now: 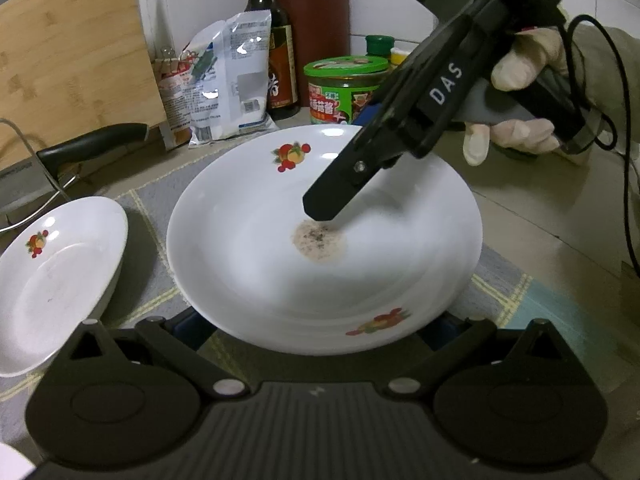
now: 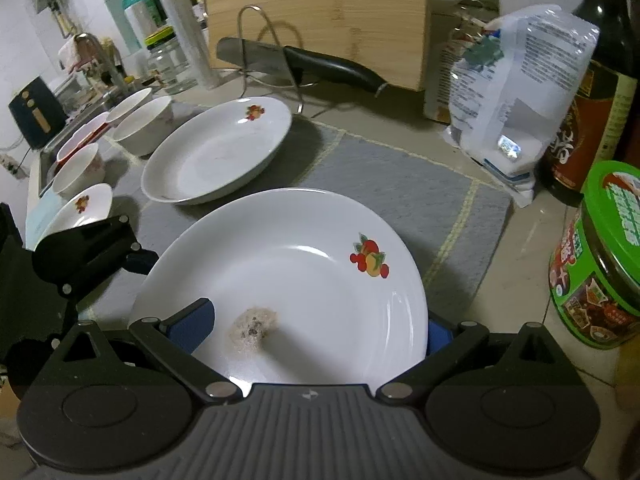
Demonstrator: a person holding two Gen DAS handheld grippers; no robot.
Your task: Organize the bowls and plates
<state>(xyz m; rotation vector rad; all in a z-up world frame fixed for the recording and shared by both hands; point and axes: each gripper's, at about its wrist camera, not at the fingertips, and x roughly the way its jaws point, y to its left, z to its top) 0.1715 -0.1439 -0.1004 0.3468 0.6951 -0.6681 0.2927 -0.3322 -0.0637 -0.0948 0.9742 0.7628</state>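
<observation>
Nearest both cameras sits the big white plate (image 2: 304, 280), fruit-printed, a brownish stain at its centre, resting on the grey mat (image 2: 400, 184) – the right gripper (image 2: 316, 336) grips its rim, one blue pad over the inside and one behind. Whether the left gripper (image 1: 316, 332) at the near rim is clamped cannot be told. Farther back – a second plate (image 2: 216, 152), then bowls (image 2: 140, 124) near the sink

I count three white fruit-print plates: lower centre (image 2: 288, 280), mid-frame (image 2: 216, 152), and left edge (image 2: 80, 212). I count four bowls, upper left (image 2: 144, 126). One knife (image 2: 304, 62), two grippers.
</observation>
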